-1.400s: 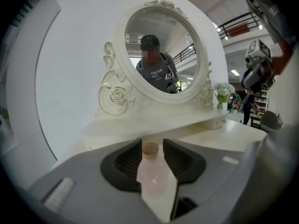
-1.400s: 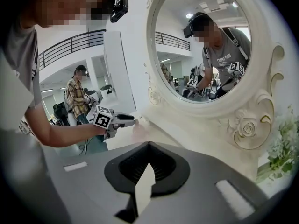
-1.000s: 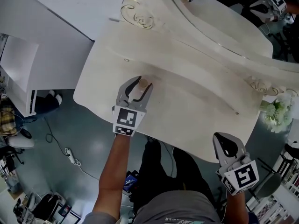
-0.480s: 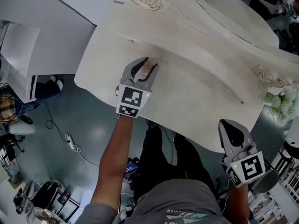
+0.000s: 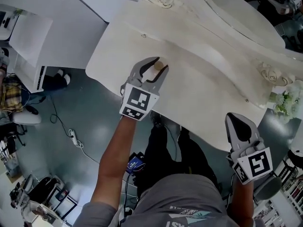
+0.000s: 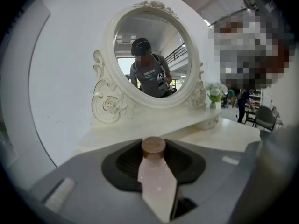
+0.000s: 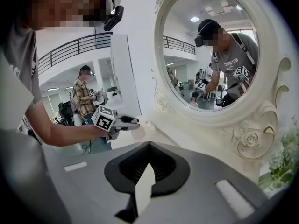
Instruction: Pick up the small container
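The small container (image 5: 158,66) is a pale pink bottle with a brown cap. It sits between the jaws of my left gripper (image 5: 161,63), which is shut on it near the front left edge of the cream dressing table (image 5: 203,89). In the left gripper view the container (image 6: 157,183) fills the gap between the jaws, cap pointing away. The right gripper view shows it pinched at the left gripper's tip (image 7: 135,130); whether it still touches the tabletop I cannot tell. My right gripper (image 5: 233,118) hangs shut and empty off the table's front right edge.
An oval mirror (image 6: 152,59) in a carved frame stands at the back of the table. White flowers (image 5: 286,103) sit at the table's right end. A white cabinet (image 5: 33,37) stands to the left, and a cable (image 5: 73,136) lies on the floor.
The left jaws have narrowed from wide round the container to pressing on it. The head view has shifted, so the table sits further right in the frame.
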